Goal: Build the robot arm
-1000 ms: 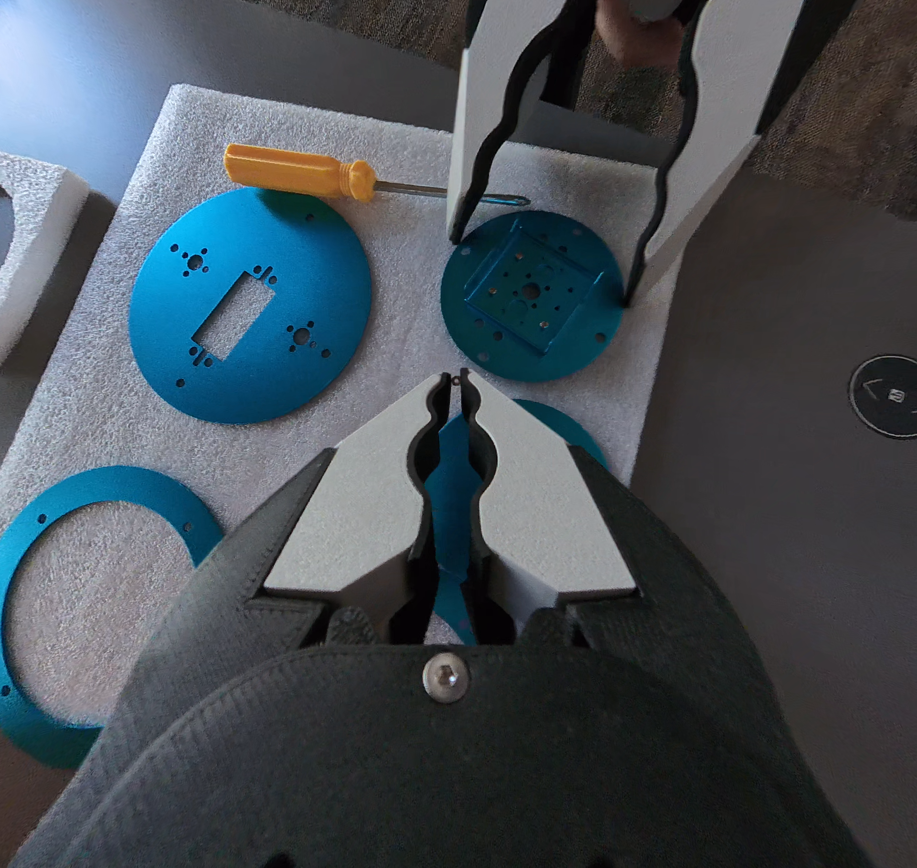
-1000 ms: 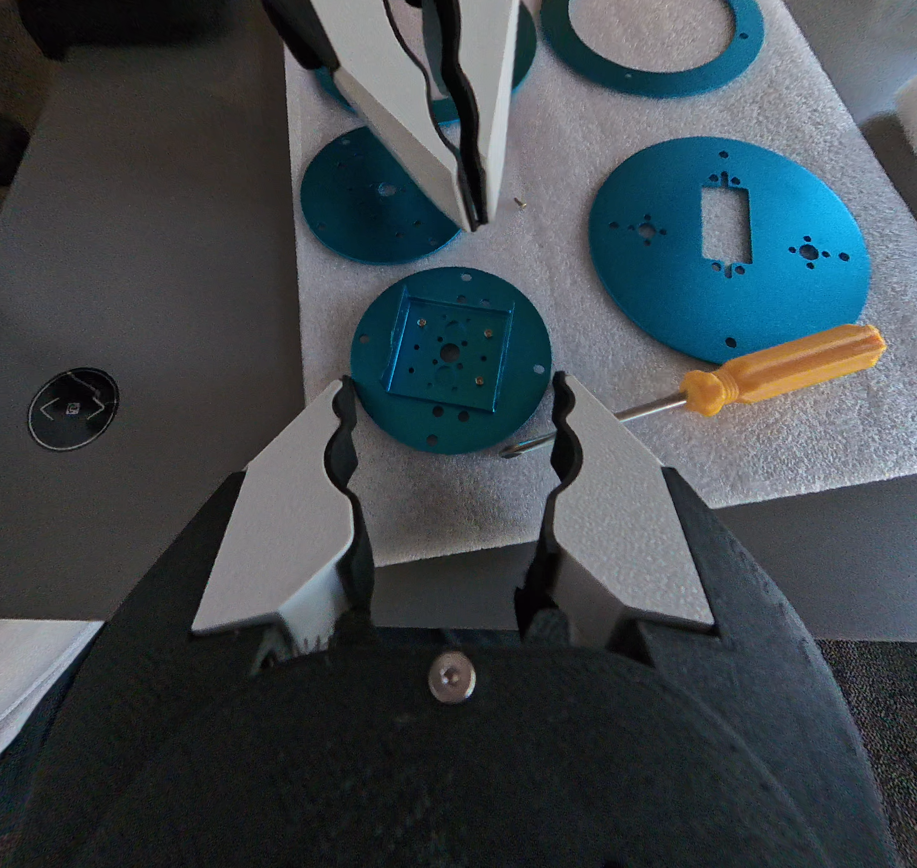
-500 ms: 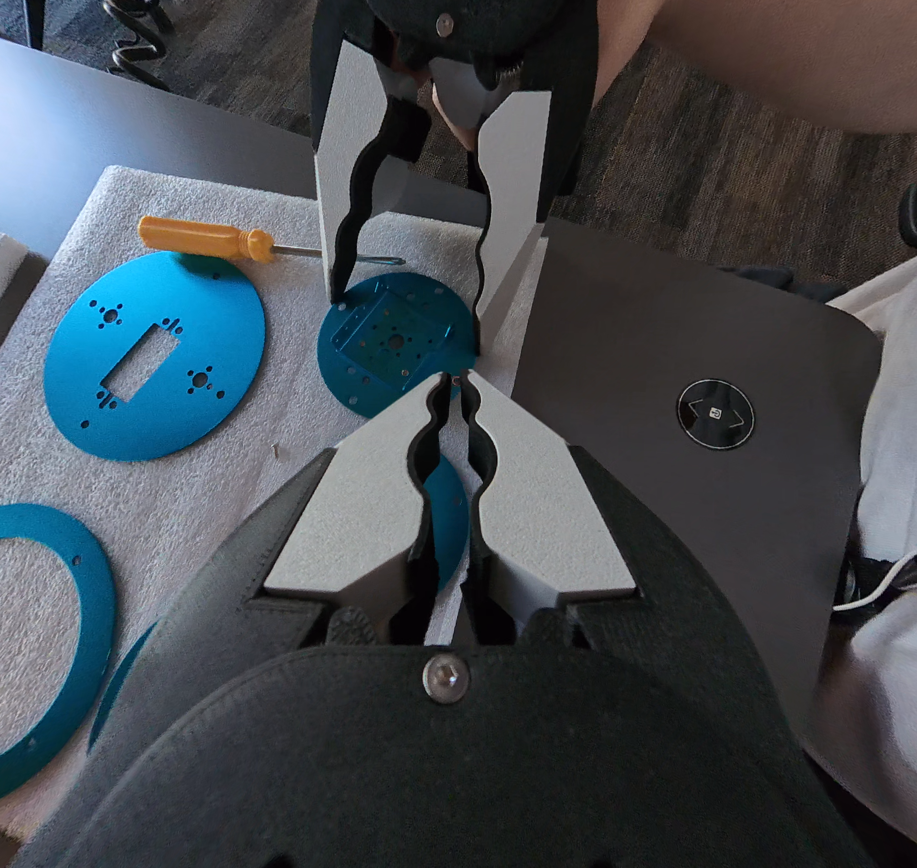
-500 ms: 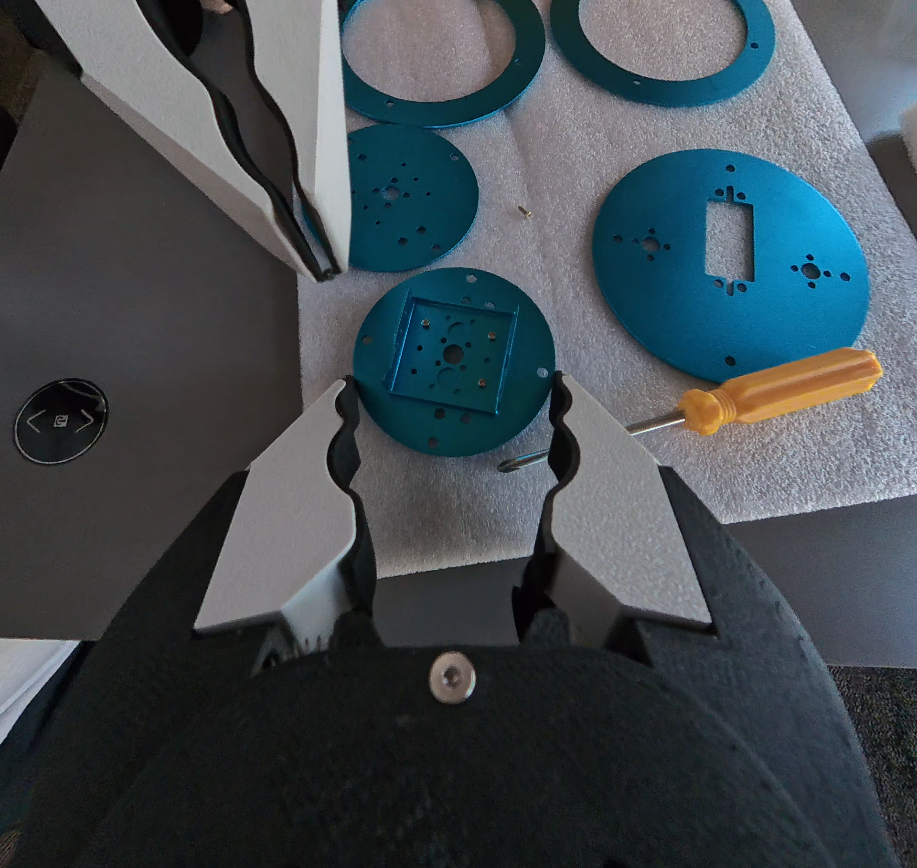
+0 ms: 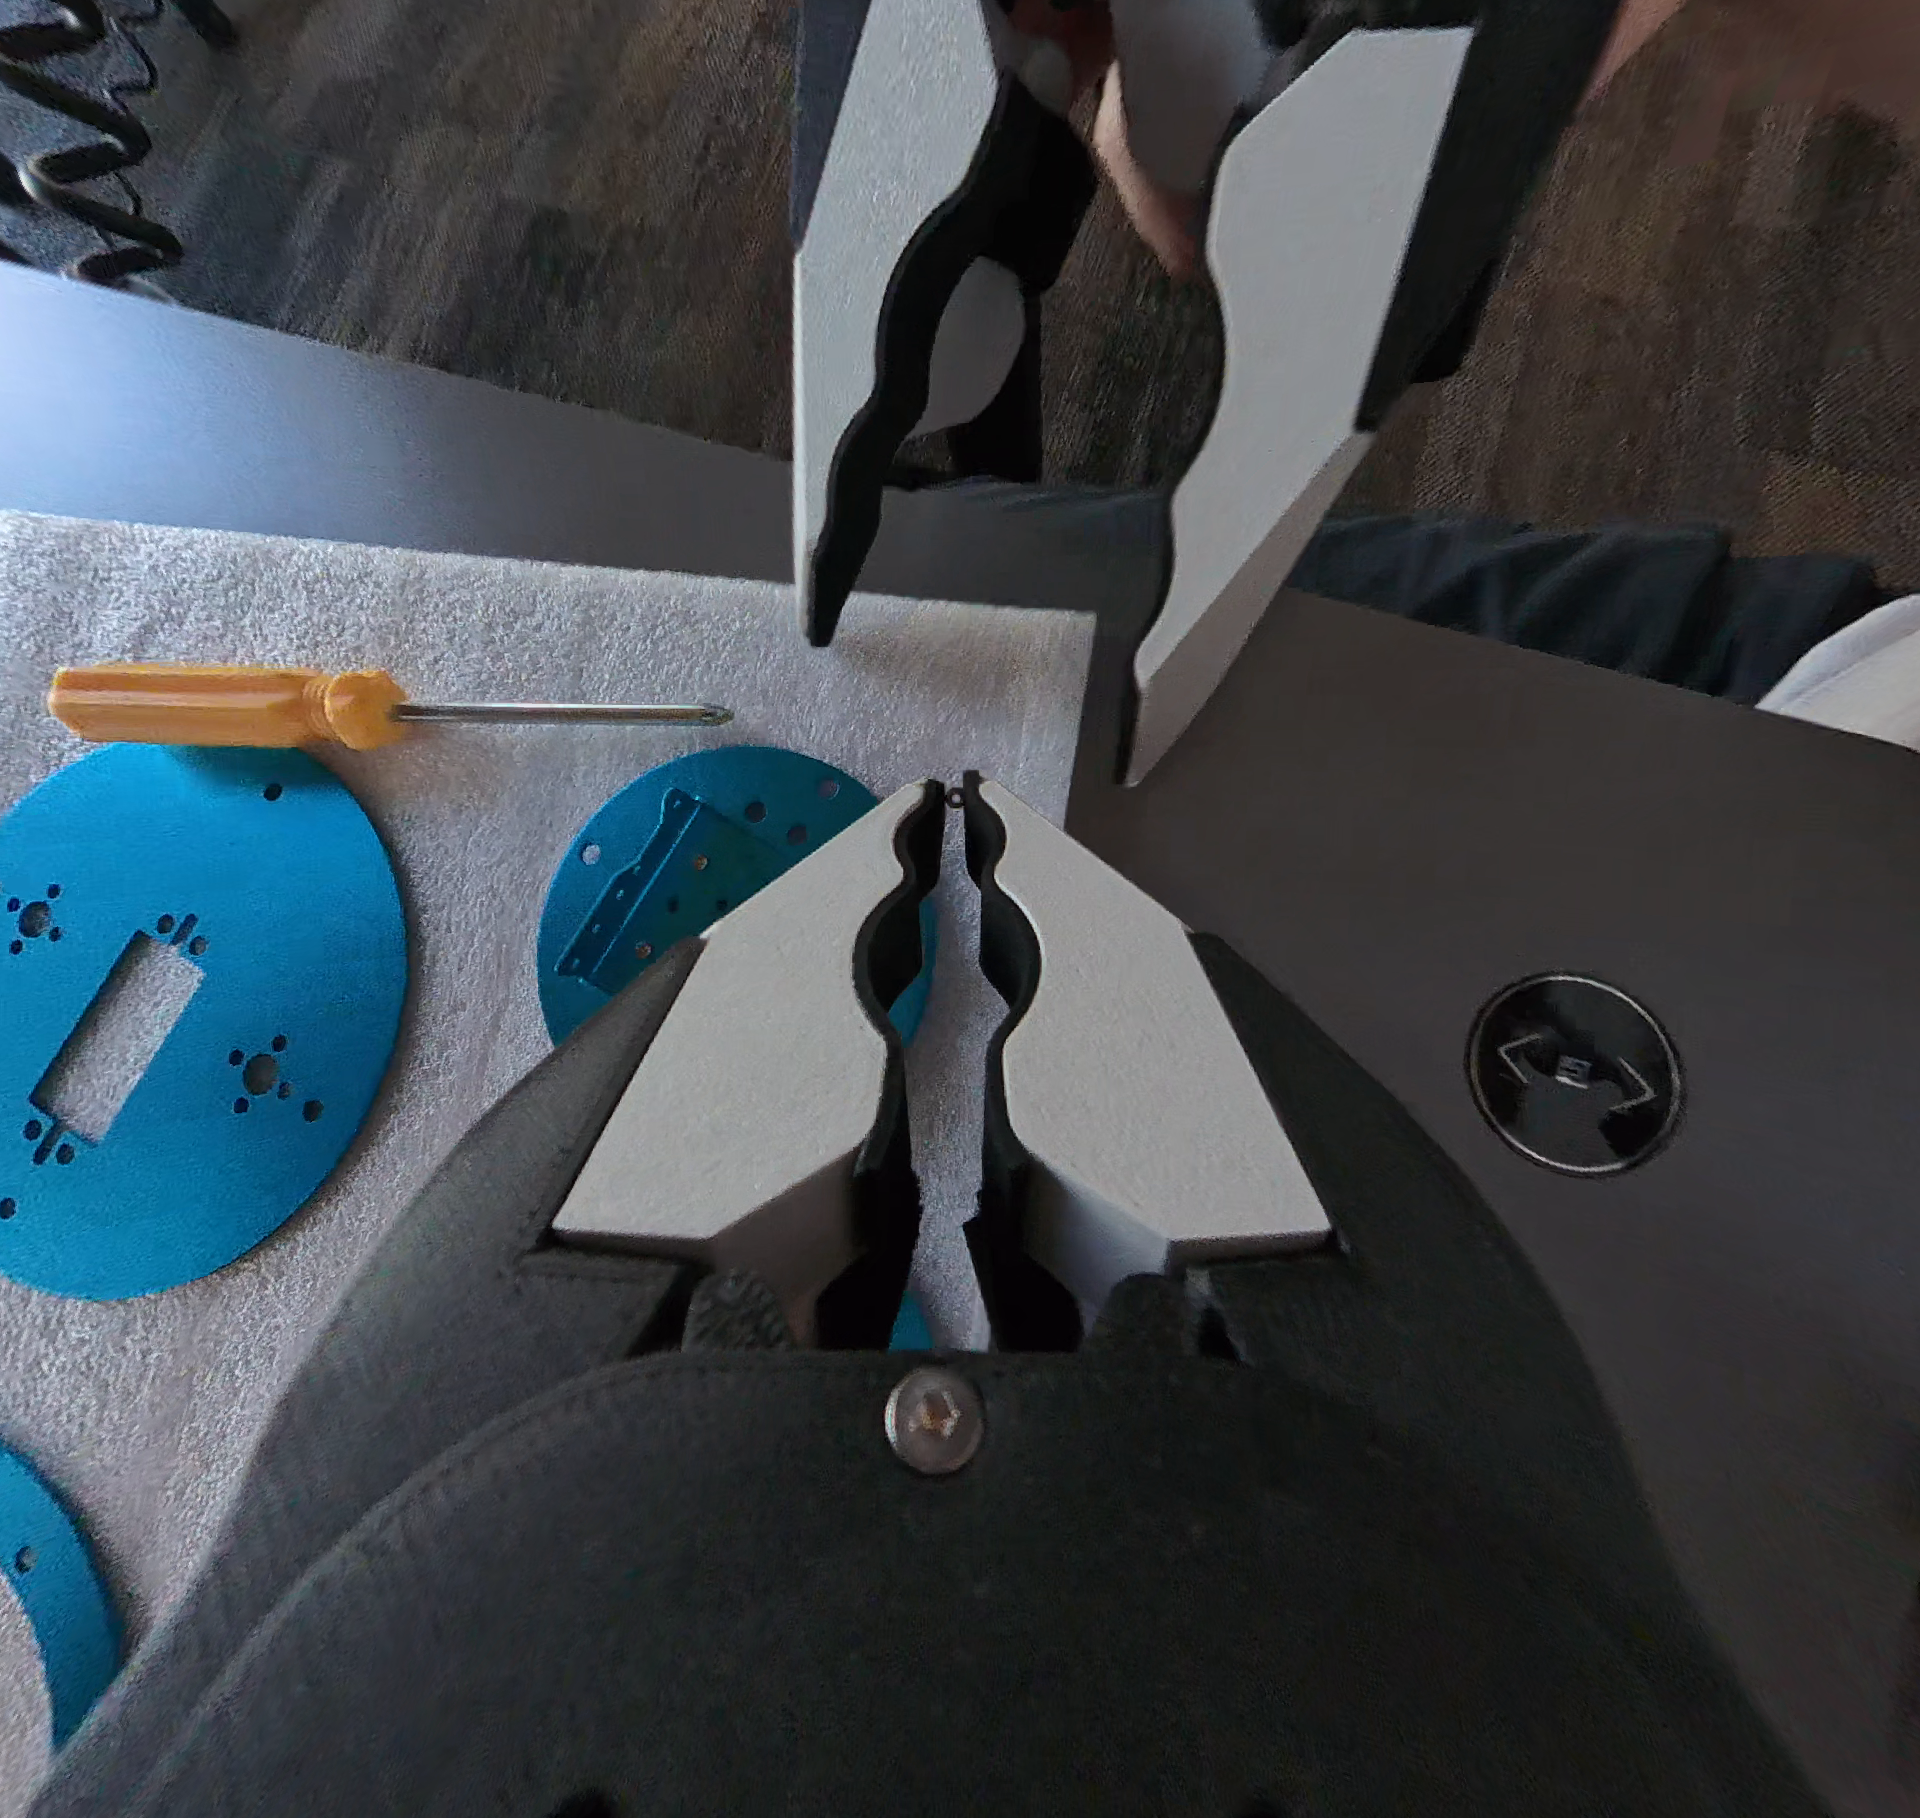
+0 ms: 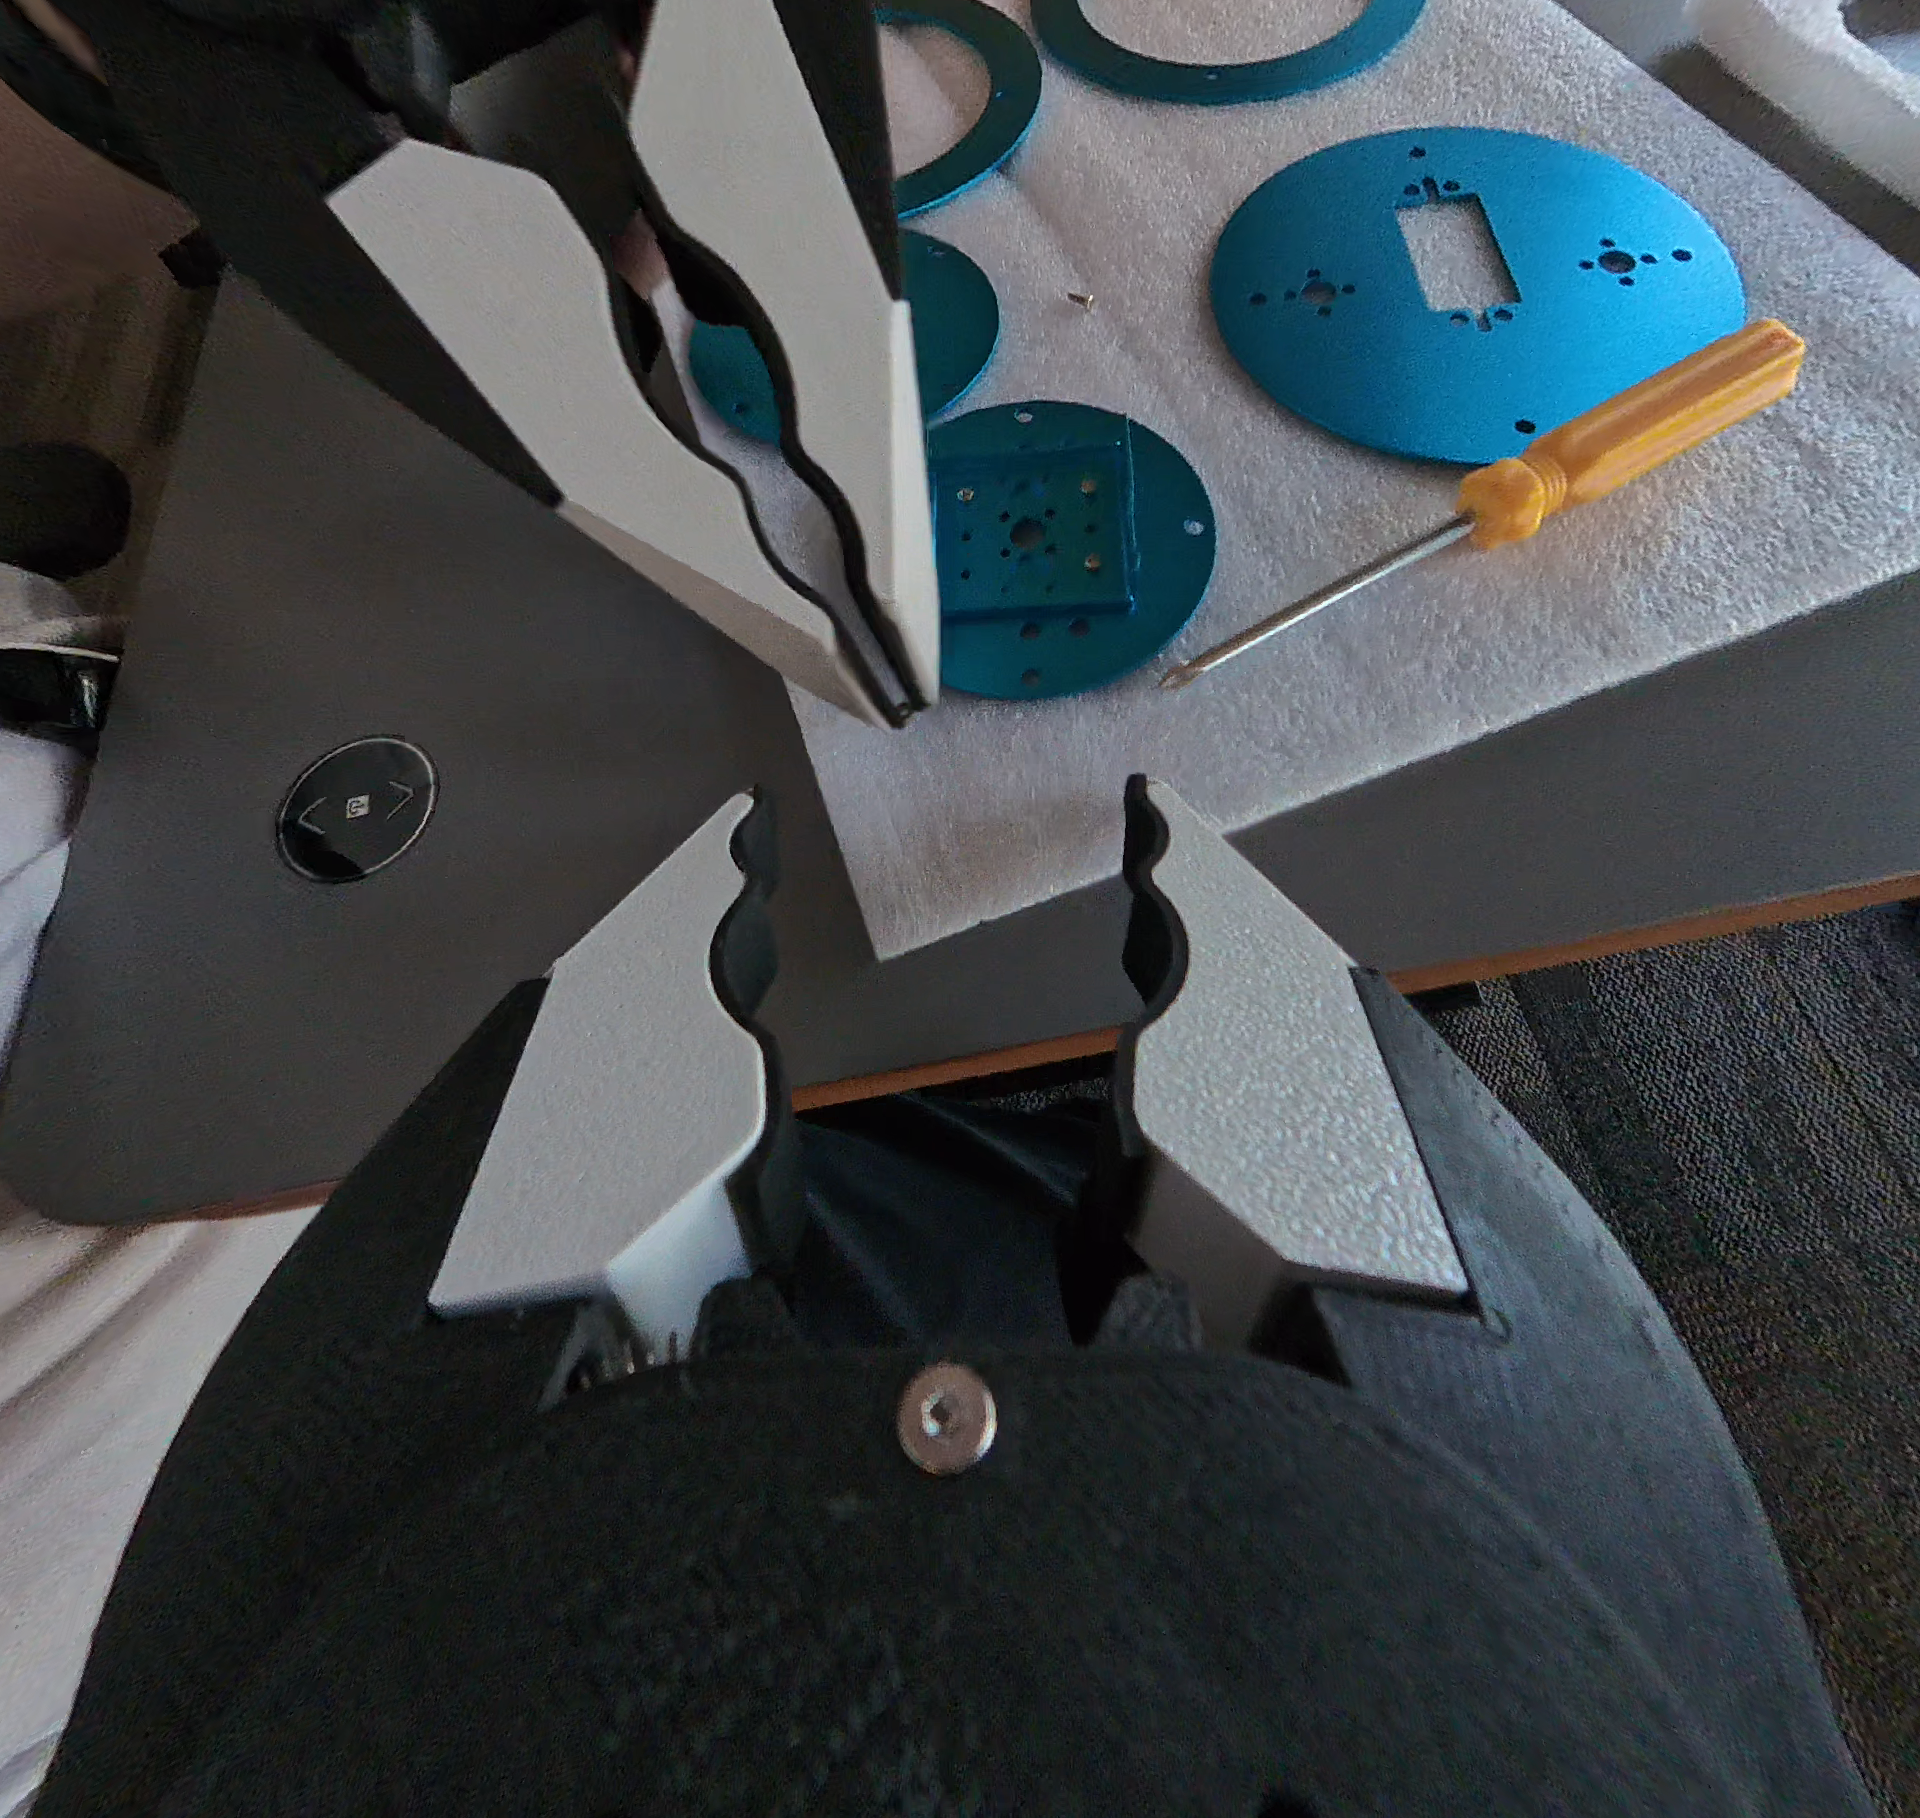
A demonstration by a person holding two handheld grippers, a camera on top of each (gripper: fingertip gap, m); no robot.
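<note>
- Our left gripper pinches a tiny dark screw at its tips, above the foam pad's corner.
- Our right gripper gapes wide, empty, over the desk edge, near the small blue plate.

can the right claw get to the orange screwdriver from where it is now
Probably yes. The right claw is open and empty, just off the foam pad's near corner. The screwdriver lies exposed on the pad with nothing on it; the shut left claw sits off to the side.
</note>
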